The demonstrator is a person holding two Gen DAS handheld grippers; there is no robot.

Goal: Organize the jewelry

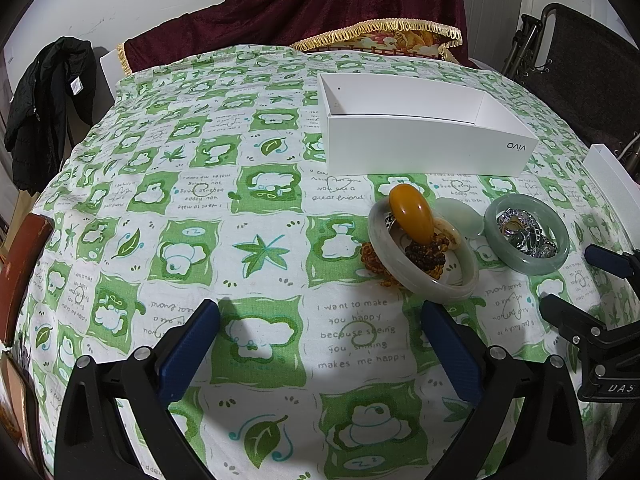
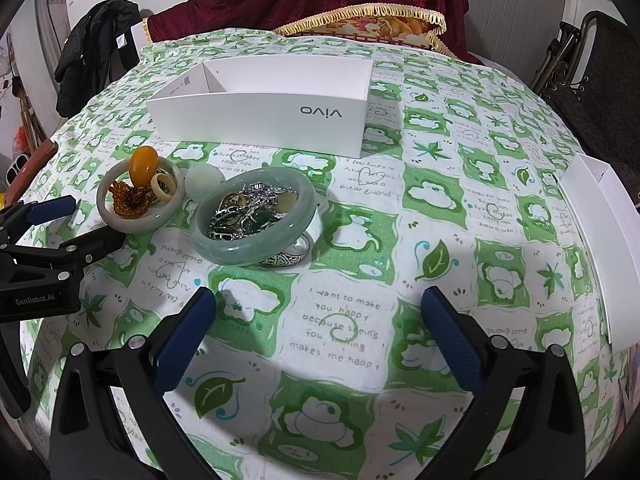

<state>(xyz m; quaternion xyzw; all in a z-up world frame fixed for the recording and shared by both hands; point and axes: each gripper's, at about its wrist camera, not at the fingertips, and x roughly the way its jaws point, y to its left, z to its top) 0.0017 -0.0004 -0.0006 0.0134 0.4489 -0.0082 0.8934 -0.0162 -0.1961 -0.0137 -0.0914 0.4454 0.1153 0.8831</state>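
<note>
Both grippers wide open, holding nothing: left gripper (image 1: 320, 344), right gripper (image 2: 316, 332). Jewelry sits in two bangle piles on the tablecloth (image 2: 440, 220), in front of the open white box (image 2: 260, 120). Pale bangle (image 1: 420, 248) ahead-right of left gripper; green bangle (image 2: 252, 216) ahead-left of right gripper, seemingly nearer.

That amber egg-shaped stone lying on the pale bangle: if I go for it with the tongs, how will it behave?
The amber stone looks glossy and rounded, so flat tongs may slip off it. It leans on the pale bangle rim, so a nudge would probably roll it. It looks solid and rigid, likely rather heavy for its size.
</note>
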